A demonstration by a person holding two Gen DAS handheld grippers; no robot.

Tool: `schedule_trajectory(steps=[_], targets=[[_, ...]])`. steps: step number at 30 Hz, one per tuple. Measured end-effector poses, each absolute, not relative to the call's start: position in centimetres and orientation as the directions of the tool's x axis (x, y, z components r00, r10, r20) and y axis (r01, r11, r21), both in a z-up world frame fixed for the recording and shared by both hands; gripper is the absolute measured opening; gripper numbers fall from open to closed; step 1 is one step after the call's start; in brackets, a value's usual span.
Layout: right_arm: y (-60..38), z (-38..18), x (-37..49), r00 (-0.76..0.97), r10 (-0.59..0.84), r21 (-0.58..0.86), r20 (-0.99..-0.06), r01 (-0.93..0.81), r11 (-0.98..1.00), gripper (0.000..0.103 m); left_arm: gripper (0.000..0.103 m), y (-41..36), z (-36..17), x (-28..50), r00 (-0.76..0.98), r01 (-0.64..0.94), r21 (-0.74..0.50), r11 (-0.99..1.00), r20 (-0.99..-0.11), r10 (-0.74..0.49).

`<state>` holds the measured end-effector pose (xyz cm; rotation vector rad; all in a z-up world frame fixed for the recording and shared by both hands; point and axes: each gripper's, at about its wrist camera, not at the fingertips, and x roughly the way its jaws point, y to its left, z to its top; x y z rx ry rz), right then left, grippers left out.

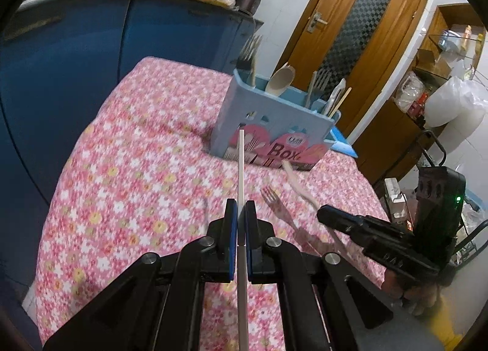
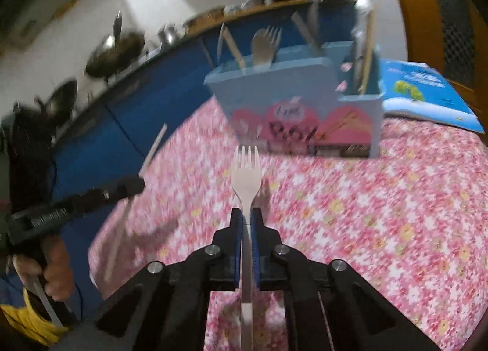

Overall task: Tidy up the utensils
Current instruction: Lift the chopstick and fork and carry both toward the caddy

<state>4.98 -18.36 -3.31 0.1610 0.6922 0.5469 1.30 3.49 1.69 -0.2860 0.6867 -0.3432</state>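
Note:
My left gripper (image 1: 241,207) is shut on a thin white stick-like utensil (image 1: 241,168) that points toward the blue utensil box (image 1: 274,125). The box stands upright on the pink floral tablecloth (image 1: 137,168) and holds spoons, forks and sticks in its compartments. My right gripper (image 2: 247,213) is shut on the handle of a white plastic fork (image 2: 246,174), tines forward, held above the cloth short of the box (image 2: 305,100). In the right wrist view the left gripper (image 2: 137,183) is at the left with its stick (image 2: 152,149). The left wrist view shows the right gripper (image 1: 321,213) carrying the fork (image 1: 297,186).
A blue book (image 2: 427,88) lies on the table behind the box to its right. Blue cabinets (image 1: 76,61) with pots on top run along the far side. A wooden door (image 1: 350,30) stands beyond the table. A person's hand (image 2: 55,265) holds the left gripper's handle.

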Motion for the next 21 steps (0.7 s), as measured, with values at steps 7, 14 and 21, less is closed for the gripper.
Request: schedule_trajectory(steps=[7,14,21], targets=[[-21.0,-0.4,4.1,0.744,0.538,0.382,-0.396,-0.400,0.833,0.007,0.002,2.6,4.0,2.9,0.760,0.248,-0.360,0.899,-0.503,-0.411],[-22.8,2.5,5.5,0.821,0.493,0.383,-0.288,-0.373,0.845,0.007,0.002,1.9,7.1,5.6,0.810,0.269,-0.343,0.900,-0.424,-0.404],[-23.7,4.3,7.4,0.866,0.451,0.359,-0.215,-0.360,0.861,0.007,0.002,1.6,9.9,8.9,0.861,0.265,-0.337,0.903,-0.340,-0.379]])
